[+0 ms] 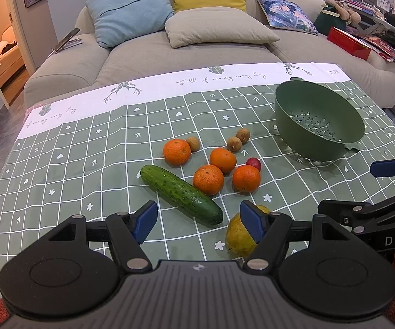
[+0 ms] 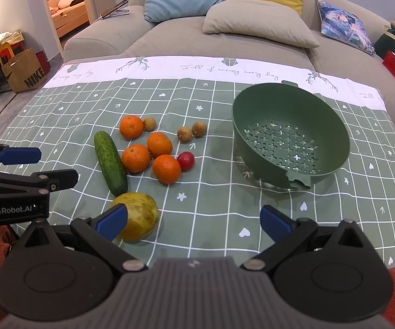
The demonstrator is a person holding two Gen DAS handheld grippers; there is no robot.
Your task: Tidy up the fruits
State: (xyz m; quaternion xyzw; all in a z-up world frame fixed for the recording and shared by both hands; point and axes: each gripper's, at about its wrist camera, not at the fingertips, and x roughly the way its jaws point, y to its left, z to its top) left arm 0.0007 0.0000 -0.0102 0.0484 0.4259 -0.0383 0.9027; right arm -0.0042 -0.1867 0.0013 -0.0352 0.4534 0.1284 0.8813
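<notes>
Green checked cloth point(image 1: 60, 181) covers the table, and on it lie the fruits in one loose cluster: four oranges, three small brown longans, one red cherry tomato point(image 2: 185, 160), one cucumber point(image 2: 110, 163) and one yellow-green mango point(image 2: 139, 216). One orange point(image 2: 131, 127) sits at the far left of the group with a longan point(image 2: 149, 124) touching its right side; the other two longans point(image 2: 192, 132) lie side by side a little apart to the right. Three oranges point(image 2: 159, 155) bunch together in the middle, the nearest one touching the tomato. The cucumber lies just left of them, its near end beside the mango. One dark green colander point(image 2: 290, 134) with cross-shaped holes stands tilted to the right of the fruit, with nothing in it. Both grippers hover near the table's front edge. The left gripper point(image 1: 197, 220) is spread wide and grips nothing, its right fingertip in front of the mango. The right gripper point(image 2: 194, 220) is likewise wide apart and holds nothing. A grey sofa point(image 1: 186, 52) with five cushions stands behind the table.
</notes>
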